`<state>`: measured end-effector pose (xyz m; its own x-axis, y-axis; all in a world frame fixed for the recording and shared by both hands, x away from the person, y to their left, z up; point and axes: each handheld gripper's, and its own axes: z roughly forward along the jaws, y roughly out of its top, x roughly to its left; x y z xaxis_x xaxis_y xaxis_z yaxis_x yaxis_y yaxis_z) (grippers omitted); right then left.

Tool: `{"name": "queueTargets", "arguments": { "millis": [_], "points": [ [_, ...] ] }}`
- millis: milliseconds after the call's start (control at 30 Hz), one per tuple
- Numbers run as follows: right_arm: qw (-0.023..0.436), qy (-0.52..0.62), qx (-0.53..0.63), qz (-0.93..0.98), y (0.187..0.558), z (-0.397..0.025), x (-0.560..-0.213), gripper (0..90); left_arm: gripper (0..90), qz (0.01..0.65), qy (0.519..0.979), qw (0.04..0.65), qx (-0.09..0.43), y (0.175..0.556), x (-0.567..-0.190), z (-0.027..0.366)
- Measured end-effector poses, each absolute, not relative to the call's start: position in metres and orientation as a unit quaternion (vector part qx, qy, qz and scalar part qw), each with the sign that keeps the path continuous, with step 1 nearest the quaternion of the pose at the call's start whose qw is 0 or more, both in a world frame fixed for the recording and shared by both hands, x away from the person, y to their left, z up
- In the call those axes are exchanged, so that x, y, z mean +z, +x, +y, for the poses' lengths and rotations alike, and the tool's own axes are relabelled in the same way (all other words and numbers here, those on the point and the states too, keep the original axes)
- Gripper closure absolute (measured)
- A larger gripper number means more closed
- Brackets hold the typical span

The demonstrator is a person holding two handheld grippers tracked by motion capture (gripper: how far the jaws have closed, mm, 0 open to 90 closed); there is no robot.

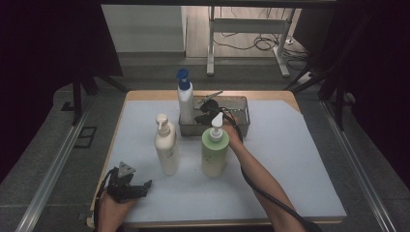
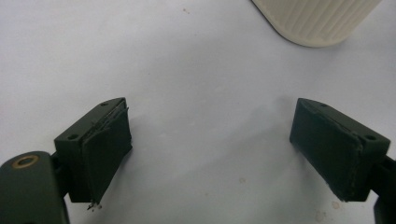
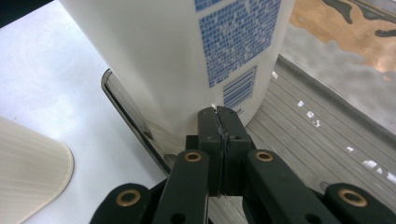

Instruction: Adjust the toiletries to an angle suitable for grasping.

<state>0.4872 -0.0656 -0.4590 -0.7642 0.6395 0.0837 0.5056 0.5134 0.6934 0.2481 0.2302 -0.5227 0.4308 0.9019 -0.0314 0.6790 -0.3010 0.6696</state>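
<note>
Up at twelve o'clock on the table sits the metal tray (image 1: 240,126), and the white bottle with the blue cap (image 1: 185,100) stands upright in its nine o'clock end. The right gripper (image 1: 209,115) is in over the tray, just at three o'clock of that bottle, partly hidden behind the green pump bottle (image 1: 214,151). From the right gripper view, the right gripper (image 3: 218,112) has its jaws pressed flat together with nothing between them, tips right up against the foot of the bottle (image 3: 187,56) by its barcode; touching or a hair short, I cannot tell. The ribbed tray floor (image 3: 317,135) runs off toward three o'clock. Centre of the white mat (image 1: 290,159), the cream pump bottle (image 1: 166,145) and the green one stand side by side, cream at nine o'clock, apart from each other. Down at seven o'clock, the left gripper (image 1: 129,186) rests low over the mat near the table's edge, and in its own view the left gripper (image 2: 210,140) shows jaws spread wide, bare mat between them, with the ribbed base of the cream bottle (image 2: 317,21) off at one o'clock.
</note>
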Motion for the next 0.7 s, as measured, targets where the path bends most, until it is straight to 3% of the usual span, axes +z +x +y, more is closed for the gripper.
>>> {"name": "queueTargets", "arguments": {
  "millis": [700],
  "points": [
    [0.110, 0.327, 0.401, 0.849, 0.476, -0.107, -0.445, 41.8, 12.1, 0.502, 0.787, 0.311, 0.179, 0.248, -0.523, 0.230]
  ]
}}
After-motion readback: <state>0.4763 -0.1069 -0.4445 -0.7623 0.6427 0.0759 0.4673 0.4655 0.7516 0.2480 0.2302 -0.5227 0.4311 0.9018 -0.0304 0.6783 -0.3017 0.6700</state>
